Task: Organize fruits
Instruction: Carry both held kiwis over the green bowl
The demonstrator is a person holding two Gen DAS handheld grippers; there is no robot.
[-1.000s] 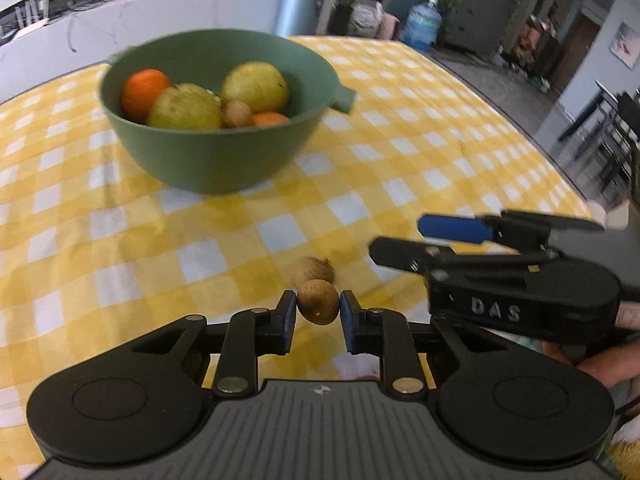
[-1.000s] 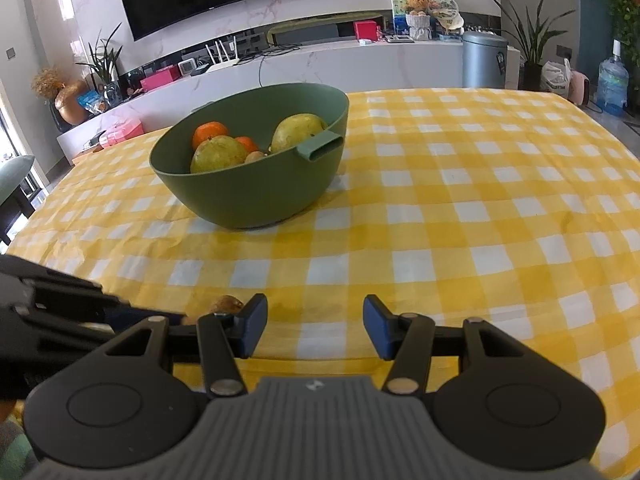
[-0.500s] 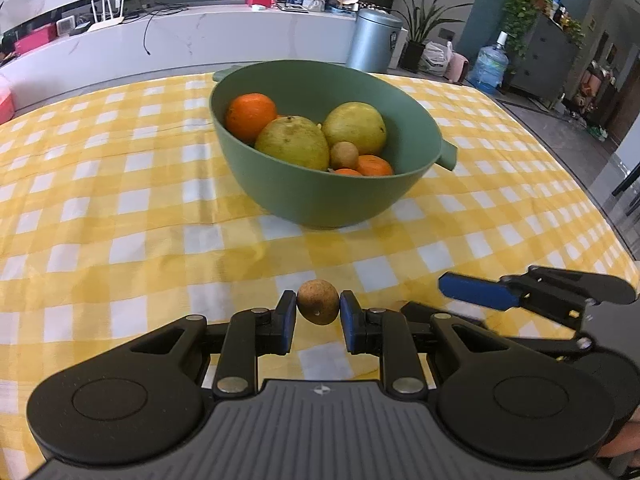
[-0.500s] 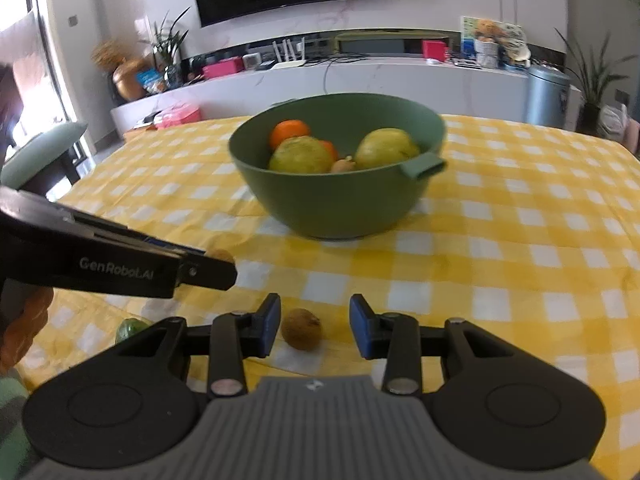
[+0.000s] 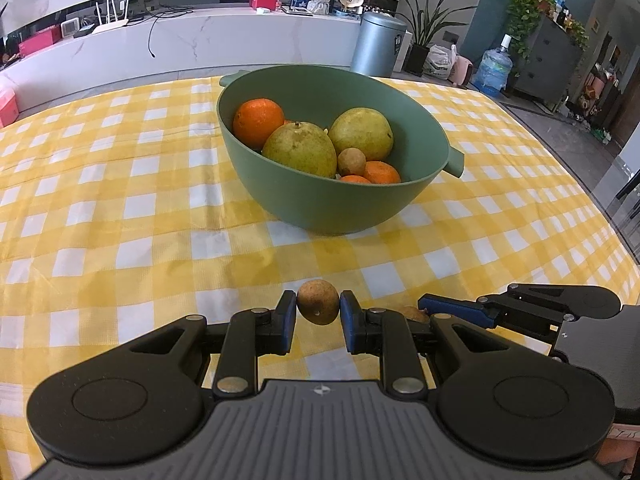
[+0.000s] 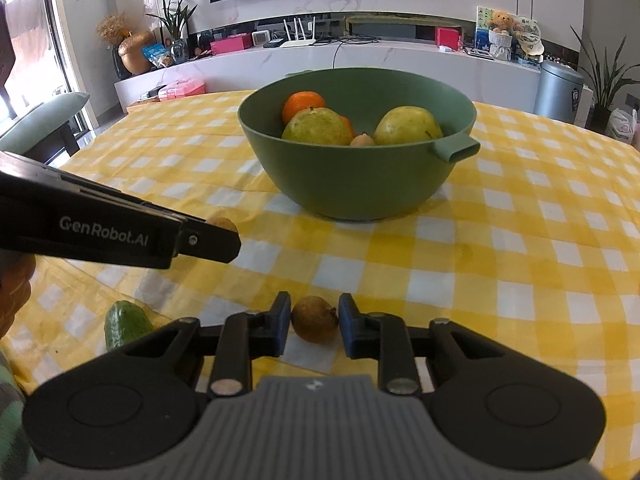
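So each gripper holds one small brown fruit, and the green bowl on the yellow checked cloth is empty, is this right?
Not quite: the green bowl is not empty. The left wrist view shows two pears, oranges and a small brown fruit inside. The rest stands: left gripper and right gripper each clamp one.

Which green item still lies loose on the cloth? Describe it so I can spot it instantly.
Start at the big green bowl in the middle of the yellow checked tablecloth. Come toward the near left edge, below the left gripper. There lies a small green fruit, the only green fruit outside the bowl; the small fruits nearby are brown.
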